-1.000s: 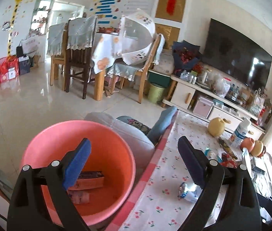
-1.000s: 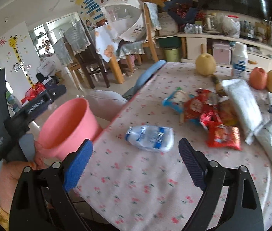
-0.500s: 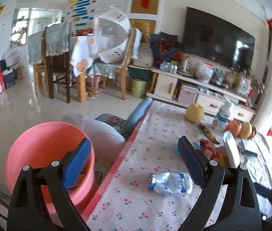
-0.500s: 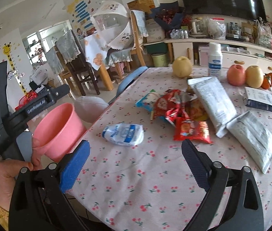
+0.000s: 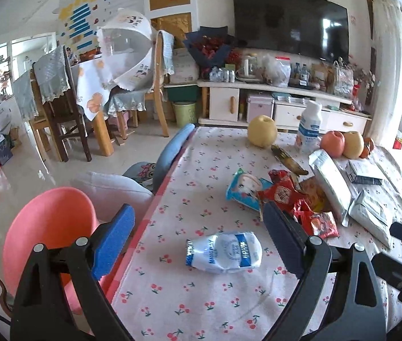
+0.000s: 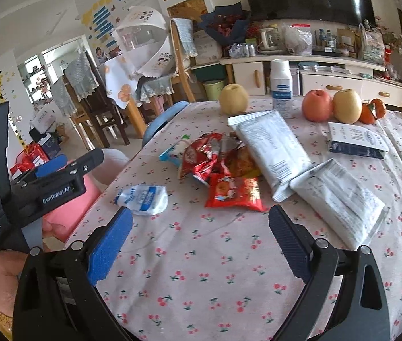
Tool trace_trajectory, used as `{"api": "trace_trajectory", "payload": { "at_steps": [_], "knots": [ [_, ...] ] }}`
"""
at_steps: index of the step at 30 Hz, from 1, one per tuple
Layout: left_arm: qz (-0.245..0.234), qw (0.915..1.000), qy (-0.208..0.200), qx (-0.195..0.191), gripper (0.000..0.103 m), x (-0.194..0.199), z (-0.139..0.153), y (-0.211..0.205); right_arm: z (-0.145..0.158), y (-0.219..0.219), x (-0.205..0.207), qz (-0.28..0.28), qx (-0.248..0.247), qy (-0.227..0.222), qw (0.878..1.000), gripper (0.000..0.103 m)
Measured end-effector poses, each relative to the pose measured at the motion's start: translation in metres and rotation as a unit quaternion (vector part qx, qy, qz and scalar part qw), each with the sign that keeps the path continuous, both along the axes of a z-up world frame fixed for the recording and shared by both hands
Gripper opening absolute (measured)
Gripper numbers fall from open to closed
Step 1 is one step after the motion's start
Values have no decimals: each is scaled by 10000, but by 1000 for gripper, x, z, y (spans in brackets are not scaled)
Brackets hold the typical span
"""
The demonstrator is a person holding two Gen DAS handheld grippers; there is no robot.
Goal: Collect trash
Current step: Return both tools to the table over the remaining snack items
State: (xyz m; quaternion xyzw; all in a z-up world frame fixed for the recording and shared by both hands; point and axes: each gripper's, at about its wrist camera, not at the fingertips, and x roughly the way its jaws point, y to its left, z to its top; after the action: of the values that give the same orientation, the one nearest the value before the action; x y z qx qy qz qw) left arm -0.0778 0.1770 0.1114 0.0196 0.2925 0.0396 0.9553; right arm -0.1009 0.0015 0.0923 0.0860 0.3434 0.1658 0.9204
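Both grippers are spread wide and hold nothing. The left gripper, with blue pads, hangs low over the near left part of a table covered in a pale cloth printed with small cherries. Between its fingers, lying on its side on the cloth, is a crushed plastic bottle with a blue and white label, the cap end pointing left. It looks empty and squashed flat, so it is probably very light and springy, with a slick film surface; a grip across the flattened middle of the body, rather than the tapered neck, seems likeliest to hold. The right gripper hovers over bare cloth a little nearer, with the same bottle ahead and to its left. Farther in lies a heap of crumpled red snack wrappers touching a blue and white wrapper; these appear thin, crinkly and weightless, best pinched at a bunched fold. Right of the heap are silver-grey foil packs, and at the far edge stand a white bottle, a yellow pear and other fruit. Off the table's left edge, below its level, sits a pink bucket, close beside the left gripper and likely where the trash goes.
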Motion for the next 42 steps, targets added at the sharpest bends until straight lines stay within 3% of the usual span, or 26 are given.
{"api": "trace_trajectory", "payload": {
  "at_steps": [14, 26, 32, 37, 42],
  "knots": [
    [-414, 9989, 188, 127, 92, 7, -9, -41, 3, -39, 3, -329, -41, -25, 9994, 95],
    [-780, 9961, 405, 50, 92, 17, -20, -77, 4, -97, 11, -856, 14, 56, 9963, 95],
    [-1059, 9920, 685, -102, 92, 24, -32, -92, 2, -135, 19, -1151, -25, 153, 9932, 95],
    [-1212, 9867, 942, -534, 92, 30, -43, -105, -5, -163, 32, -1347, -166, 326, 9902, 95],
    [-1257, 9812, 1271, -726, 92, 40, -60, -125, -15, -179, 44, -1472, -274, 490, 9875, 95]
  ]
}}
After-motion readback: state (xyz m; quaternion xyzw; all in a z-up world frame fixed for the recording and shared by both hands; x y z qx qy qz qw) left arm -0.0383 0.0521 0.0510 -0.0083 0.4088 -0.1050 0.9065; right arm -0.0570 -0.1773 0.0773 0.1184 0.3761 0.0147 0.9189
